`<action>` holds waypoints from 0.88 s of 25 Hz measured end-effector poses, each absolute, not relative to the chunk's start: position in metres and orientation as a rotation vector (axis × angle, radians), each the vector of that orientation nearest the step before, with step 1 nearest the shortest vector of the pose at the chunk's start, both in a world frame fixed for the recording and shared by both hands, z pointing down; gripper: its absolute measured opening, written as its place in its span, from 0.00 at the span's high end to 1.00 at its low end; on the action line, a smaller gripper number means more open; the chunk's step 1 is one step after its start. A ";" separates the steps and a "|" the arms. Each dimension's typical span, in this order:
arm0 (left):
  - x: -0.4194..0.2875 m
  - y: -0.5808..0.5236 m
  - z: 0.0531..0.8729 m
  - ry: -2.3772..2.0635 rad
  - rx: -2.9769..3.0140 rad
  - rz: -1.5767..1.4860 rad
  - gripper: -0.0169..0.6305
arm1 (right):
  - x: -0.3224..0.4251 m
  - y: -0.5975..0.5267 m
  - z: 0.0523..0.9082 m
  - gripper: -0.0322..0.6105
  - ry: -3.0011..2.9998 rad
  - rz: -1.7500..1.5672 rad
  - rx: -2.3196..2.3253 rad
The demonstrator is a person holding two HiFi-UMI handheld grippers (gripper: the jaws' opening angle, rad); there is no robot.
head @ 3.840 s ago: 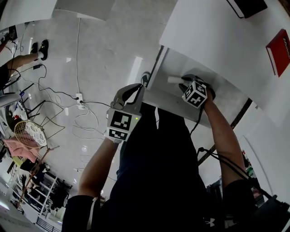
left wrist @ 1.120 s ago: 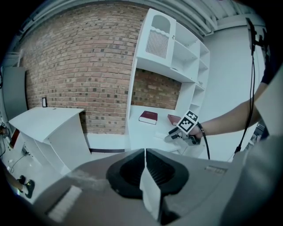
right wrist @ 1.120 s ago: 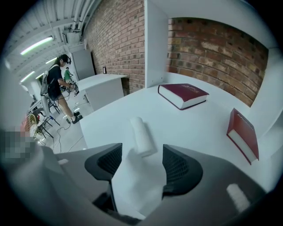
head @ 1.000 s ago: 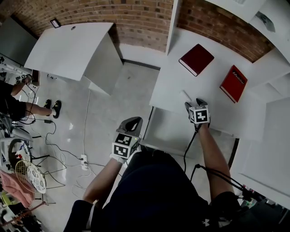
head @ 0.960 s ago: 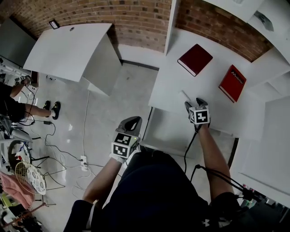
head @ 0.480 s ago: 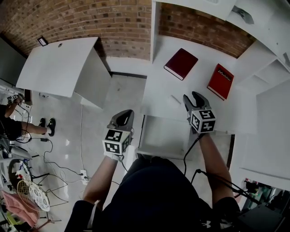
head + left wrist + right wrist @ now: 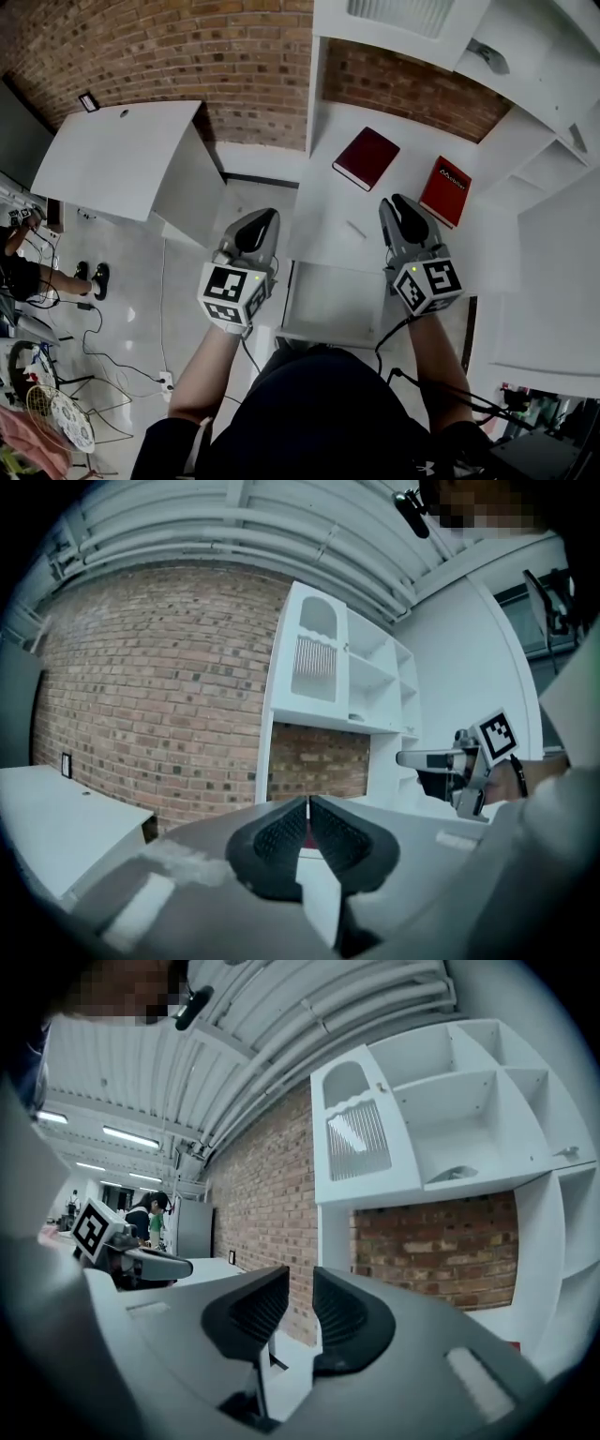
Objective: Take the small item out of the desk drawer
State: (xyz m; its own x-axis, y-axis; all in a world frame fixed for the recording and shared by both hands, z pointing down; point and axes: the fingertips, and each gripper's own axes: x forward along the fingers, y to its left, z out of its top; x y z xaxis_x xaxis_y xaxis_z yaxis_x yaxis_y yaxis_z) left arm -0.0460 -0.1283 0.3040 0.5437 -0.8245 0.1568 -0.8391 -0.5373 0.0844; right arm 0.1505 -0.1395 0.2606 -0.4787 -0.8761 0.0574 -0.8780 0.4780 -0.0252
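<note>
done: white stick [image 7: 354, 230] out, by desk [image 7: 323, 202] front edge
todo: maybe shut drawer [image 7: 330, 302]
left gripper [image 7: 307, 805]: closed tight, empty
right gripper [image 7: 299, 1288]: just been closing, slim gap, empty

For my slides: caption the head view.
Shut left claw and right claw, empty and just closing, flank the open drawer; small item on desk.

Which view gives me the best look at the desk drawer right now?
The head view: it looks down into the open drawer, pulled out below the desk top. The left and right gripper views point level at the brick wall and white shelves; I can't make out the drawer in either.
</note>
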 end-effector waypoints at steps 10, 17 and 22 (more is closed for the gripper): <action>-0.037 -0.110 0.226 -1.526 2.730 -0.019 0.95 | 0.119 -0.106 0.195 0.92 -2.776 -0.194 1.549; -0.032 -0.102 0.221 -1.514 2.744 -0.054 0.95 | 0.110 -0.093 0.182 0.95 -2.798 -0.281 1.512; -0.025 -0.097 0.221 -1.493 2.757 -0.049 0.95 | 0.108 -0.084 0.178 0.95 -2.780 -0.351 1.500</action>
